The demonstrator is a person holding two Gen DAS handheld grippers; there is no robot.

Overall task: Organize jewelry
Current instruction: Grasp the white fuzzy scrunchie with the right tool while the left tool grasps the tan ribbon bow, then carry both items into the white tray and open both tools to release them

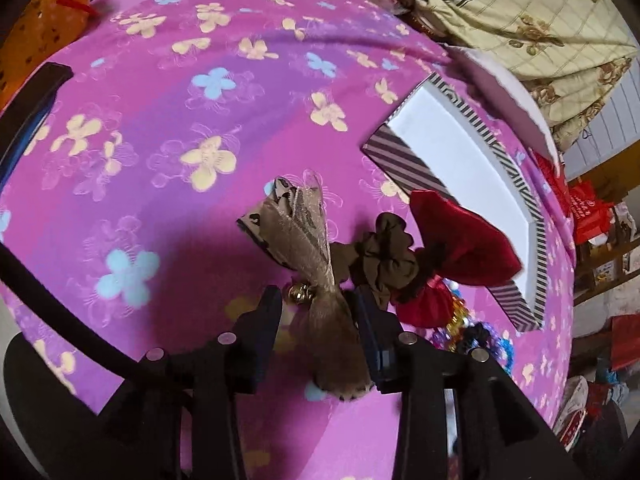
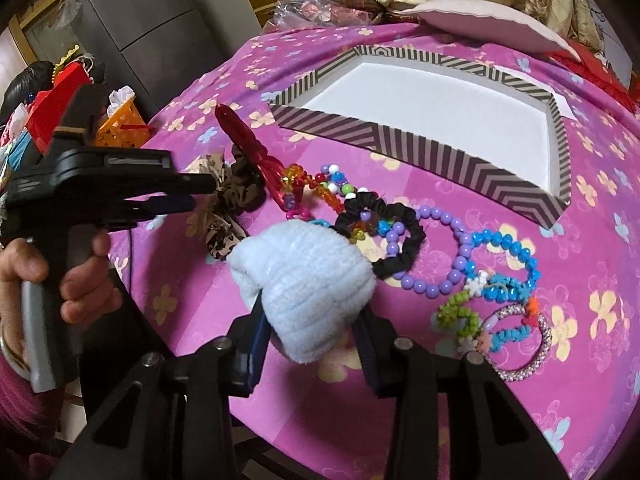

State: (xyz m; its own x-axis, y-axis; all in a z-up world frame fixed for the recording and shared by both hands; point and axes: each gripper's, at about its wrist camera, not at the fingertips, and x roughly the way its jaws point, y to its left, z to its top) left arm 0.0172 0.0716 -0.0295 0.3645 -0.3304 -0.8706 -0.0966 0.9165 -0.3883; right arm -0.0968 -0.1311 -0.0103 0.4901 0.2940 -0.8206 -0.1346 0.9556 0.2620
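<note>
While we sort hair pieces toward the box (image 2: 400,140) ahead | left claw (image 1: 316,300) pinches the bow (image 1: 304,224) | right claw (image 2: 312,320) clenches the blue scrunchie (image 2: 304,276) for boxing

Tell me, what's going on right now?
Left gripper shut on leopard bow. Right gripper shut on blue scrunchie. Striped box empty, path open.

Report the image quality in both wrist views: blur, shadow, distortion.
Left wrist: fisheye bends the striped box; the gripper's dark shadow falls on the cloth beside the tan bow; the corners are vignetted. Right wrist: the fluffy blue scrunchie is slightly soft; the beads are sharp.
</note>
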